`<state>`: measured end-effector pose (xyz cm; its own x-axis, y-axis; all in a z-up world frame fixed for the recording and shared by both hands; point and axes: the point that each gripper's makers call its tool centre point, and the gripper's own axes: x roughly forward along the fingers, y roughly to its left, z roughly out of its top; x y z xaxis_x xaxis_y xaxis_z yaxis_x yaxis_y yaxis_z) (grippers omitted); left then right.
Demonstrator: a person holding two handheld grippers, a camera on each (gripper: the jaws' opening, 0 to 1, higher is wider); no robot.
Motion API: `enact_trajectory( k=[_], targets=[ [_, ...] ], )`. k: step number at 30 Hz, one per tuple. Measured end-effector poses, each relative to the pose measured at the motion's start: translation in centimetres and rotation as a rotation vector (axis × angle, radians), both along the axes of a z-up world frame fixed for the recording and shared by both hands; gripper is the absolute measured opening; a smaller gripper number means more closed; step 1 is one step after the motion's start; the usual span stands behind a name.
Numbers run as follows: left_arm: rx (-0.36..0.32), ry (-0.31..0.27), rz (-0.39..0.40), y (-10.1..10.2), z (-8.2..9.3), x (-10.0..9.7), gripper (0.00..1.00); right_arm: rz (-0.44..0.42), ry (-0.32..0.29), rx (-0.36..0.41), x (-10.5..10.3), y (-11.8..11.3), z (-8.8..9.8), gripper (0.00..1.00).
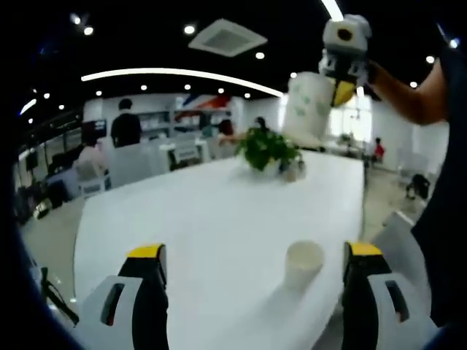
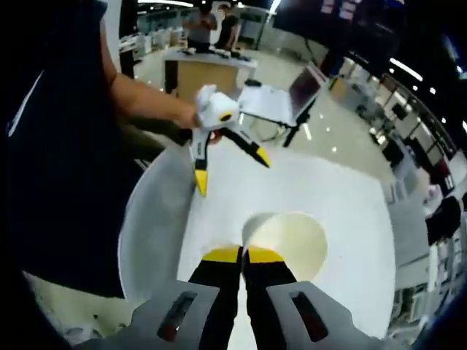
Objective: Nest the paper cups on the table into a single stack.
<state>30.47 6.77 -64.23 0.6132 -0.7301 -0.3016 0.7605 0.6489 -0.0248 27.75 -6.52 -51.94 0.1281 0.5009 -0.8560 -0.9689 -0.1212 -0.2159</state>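
Observation:
A white paper cup [image 1: 303, 261] stands upright on the white table [image 1: 219, 211], between the wide-apart jaws of my left gripper [image 1: 254, 251] and closer to the right-hand jaw. High at the upper right, my right gripper [image 1: 337, 86] holds a second paper cup [image 1: 309, 106] in the air. In the right gripper view my right gripper [image 2: 243, 255] is shut on the rim of that cup [image 2: 292, 244], whose open mouth faces the camera. Beyond it, my left gripper [image 2: 230, 169] stands open over the table [image 2: 343, 189], held by a person's hand.
A potted green plant [image 1: 267, 149] stands at the far middle of the table. A pale chair [image 2: 149, 219] sits at the table's near edge beside the person. A desk with a laptop [image 2: 303, 87] and several people stand farther off.

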Motion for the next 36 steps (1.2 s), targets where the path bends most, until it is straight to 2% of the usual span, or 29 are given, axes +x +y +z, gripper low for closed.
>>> enact_trajectory(
  k=[5, 7, 10, 13, 16, 25, 36],
  targets=[
    [0.027, -0.006, 0.032, 1.7, -0.6, 0.2, 0.99, 0.016, 0.018, -0.125, -0.2, 0.4, -0.6, 0.0],
    [0.038, -0.01, 0.05, 2.4, -1.2, 0.1, 0.99, 0.0, 0.032, -0.169, -0.3, 0.4, -1.0, 0.0],
    [0.015, -0.015, 0.079, 3.3, -1.9, 0.0, 0.99, -0.055, 0.041, -0.209, 0.1, 0.2, -1.7, 0.0],
    [0.02, -0.024, 0.103, 4.3, -2.8, 0.3, 0.99, -0.086, 0.061, -0.222, 0.3, 0.1, -2.5, 0.0],
    [0.013, -0.006, 0.112, 4.7, -3.2, 0.3, 0.99, -0.106, 0.065, -0.239, 0.4, -0.2, -2.7, 0.0],
    [0.08, -0.003, 0.142, 6.3, -4.3, 0.2, 0.99, -0.127, 0.081, -0.239, 0.1, -0.2, -2.9, 0.0],
    [0.077, -0.022, 0.145, 6.7, -4.2, 0.4, 0.99, -0.156, 0.099, -0.242, 0.1, 0.3, -3.4, 0.0]
  ],
)
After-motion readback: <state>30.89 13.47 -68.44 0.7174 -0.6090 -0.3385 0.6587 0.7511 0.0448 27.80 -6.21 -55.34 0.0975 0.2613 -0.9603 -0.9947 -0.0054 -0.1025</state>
